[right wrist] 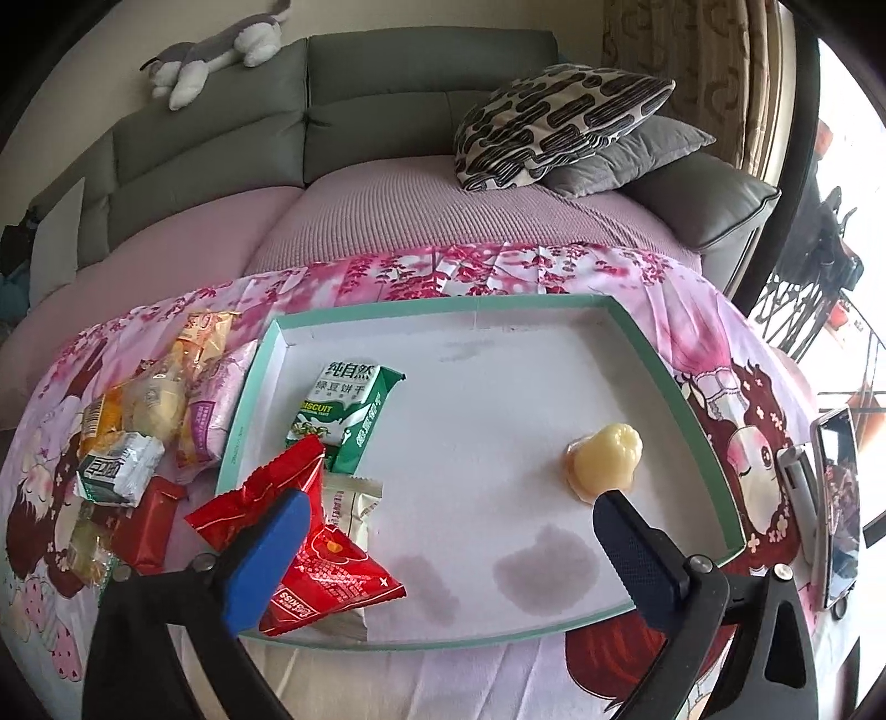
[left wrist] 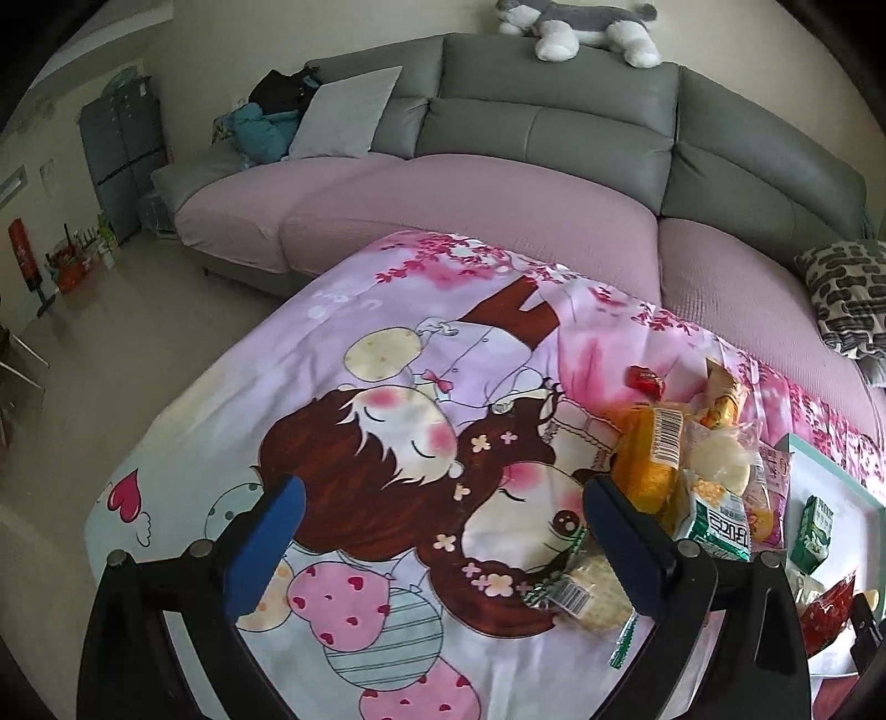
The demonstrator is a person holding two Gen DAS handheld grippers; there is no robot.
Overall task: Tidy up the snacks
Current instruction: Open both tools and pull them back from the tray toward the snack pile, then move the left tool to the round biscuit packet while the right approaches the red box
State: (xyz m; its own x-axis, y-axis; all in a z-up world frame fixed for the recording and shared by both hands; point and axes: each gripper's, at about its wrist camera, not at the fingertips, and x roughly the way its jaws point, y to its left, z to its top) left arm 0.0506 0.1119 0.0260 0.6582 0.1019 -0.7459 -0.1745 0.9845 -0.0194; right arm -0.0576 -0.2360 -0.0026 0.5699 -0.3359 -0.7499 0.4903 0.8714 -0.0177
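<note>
A white tray with a teal rim (right wrist: 653,354) lies on a cartoon-print cloth. In it are a green biscuit pack (right wrist: 346,410), a red snack bag (right wrist: 326,559), a cream packet (right wrist: 354,509) and a pale yellow jelly cup (right wrist: 606,457). My right gripper (right wrist: 448,515) is open above the tray, its left finger over the red bag. A pile of loose snacks (right wrist: 138,437) lies left of the tray. In the left wrist view the pile (left wrist: 692,459) sits right of my open, empty left gripper (left wrist: 443,498). A cracker pack (left wrist: 581,592) lies by its right finger.
A small red candy (left wrist: 645,379) lies apart on the cloth. A grey and pink sofa (left wrist: 443,194) stands behind, with patterned cushions (right wrist: 554,122) and a plush dog (left wrist: 576,25). A phone (right wrist: 839,509) stands at the table's right edge.
</note>
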